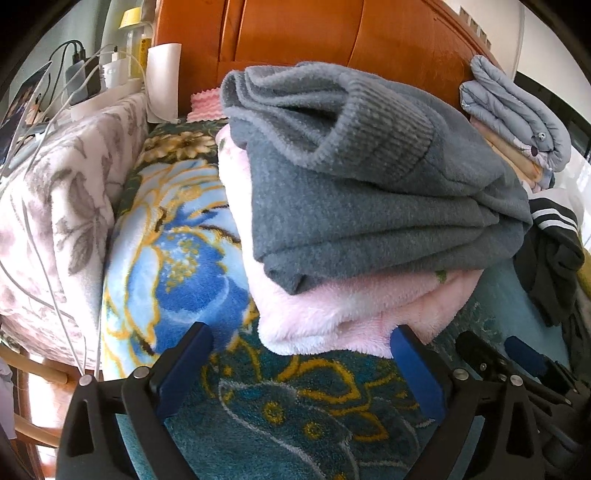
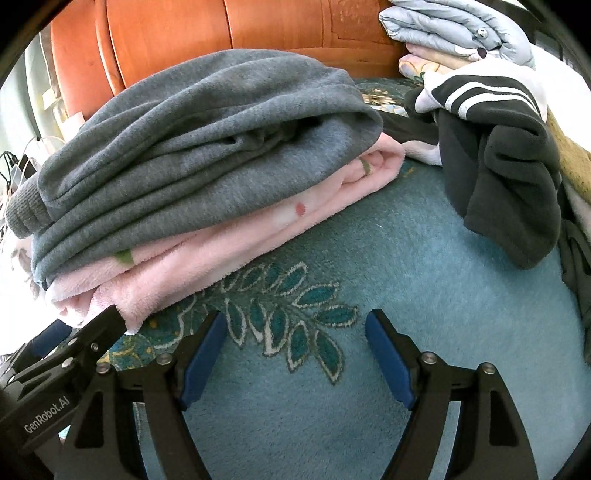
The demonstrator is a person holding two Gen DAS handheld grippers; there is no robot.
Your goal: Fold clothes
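Left wrist view: the left gripper [image 1: 299, 354] is spread wide with nothing between its fingers, just before the pink fleece [image 1: 332, 314]. A folded grey sweater [image 1: 369, 199] is stacked on that fleece, on the floral blanket [image 1: 177, 258].

Right wrist view: the right gripper [image 2: 295, 354] is held wide and empty over the blanket [image 2: 424, 266]. The stack is seen upper left, a black garment [image 2: 506, 166] upper right.

Fuzzy matt fleece on grey sweater [image 1: 369, 206] and pink garment [image 2: 207, 266]; plush pile blanket [image 2: 406, 258]; glossy wooden headboard [image 1: 314, 33].
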